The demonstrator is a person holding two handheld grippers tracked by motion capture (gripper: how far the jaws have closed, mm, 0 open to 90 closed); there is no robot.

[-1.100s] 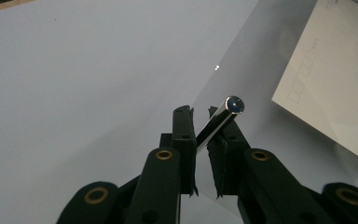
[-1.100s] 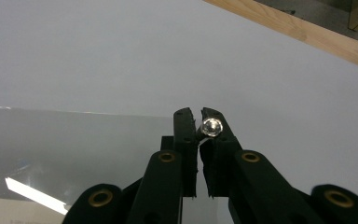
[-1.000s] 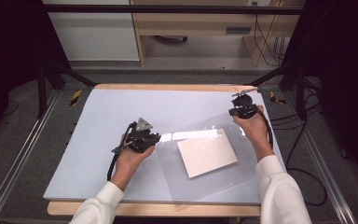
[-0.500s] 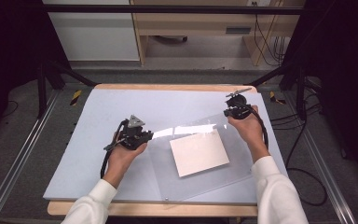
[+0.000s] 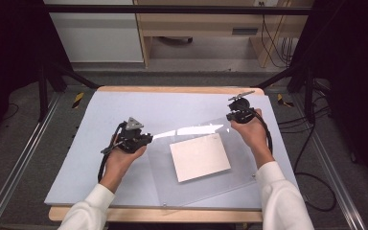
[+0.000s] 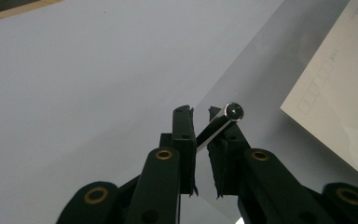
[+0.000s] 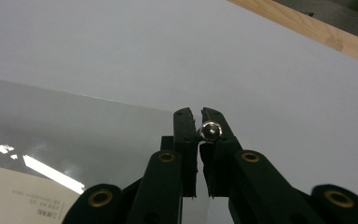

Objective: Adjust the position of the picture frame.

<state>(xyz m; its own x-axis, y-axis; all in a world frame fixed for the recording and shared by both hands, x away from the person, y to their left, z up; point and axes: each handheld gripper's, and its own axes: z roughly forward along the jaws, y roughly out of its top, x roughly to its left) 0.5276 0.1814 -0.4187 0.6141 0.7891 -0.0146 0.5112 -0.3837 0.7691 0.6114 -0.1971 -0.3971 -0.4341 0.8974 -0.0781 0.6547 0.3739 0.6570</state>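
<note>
A clear plastic sheet [image 5: 242, 160] lies on the pale blue table mat [image 5: 172, 103], with a white card [image 5: 200, 156] seen through its middle. My left gripper [image 5: 146, 138] is at the sheet's near-left corner. Its jaws are shut on a shiny metal pin [image 6: 216, 126] that sticks out slantwise there, and the card [image 6: 340, 107] lies to the right of it. My right gripper [image 5: 231, 116] is at the far-right corner, shut on a second metal pin [image 7: 211, 131] seen end-on. The sheet [image 7: 74, 126] spreads to the left of those jaws.
The mat rests on a wooden tabletop [image 5: 172, 89] whose edge shows at the back. Bare mat lies left of the sheet and behind it. Black frame legs, cables and a cabinet stand on the floor beyond the table.
Both grippers have carried the sheet a little to the left, and the card under it has shifted left too. Neither grip has changed.
</note>
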